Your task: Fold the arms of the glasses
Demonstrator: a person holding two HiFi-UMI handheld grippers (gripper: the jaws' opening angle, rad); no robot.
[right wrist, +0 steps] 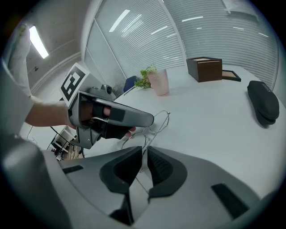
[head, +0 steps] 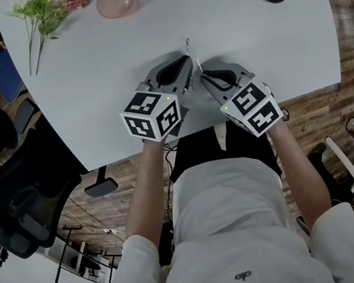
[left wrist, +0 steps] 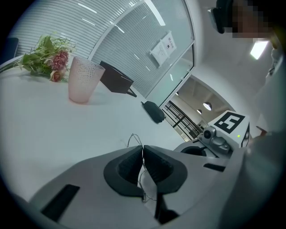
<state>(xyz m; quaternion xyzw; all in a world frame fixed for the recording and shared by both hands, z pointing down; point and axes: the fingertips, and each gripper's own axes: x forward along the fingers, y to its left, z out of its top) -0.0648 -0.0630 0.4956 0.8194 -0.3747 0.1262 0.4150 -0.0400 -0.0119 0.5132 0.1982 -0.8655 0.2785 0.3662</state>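
Shirt: right under the cam at 6 o'clock, with forearms running up toward 12.
Left gripper: clamped tight on the thin wire glasses, over the white table near its 6 o'clock edge.
Right gripper: loose, jaws a crack apart, straddling one wire arm without pinching.
Glasses: poking out at 12 o'clock past both tips.
Arm axis: roughly 6 to 12 through the right jaws; looks like the right hand's fold to make.

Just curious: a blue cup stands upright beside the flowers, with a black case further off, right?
Not blue: the cup is pink, as the left gripper view shows. It stands upright beside the flowers, the black case further off.
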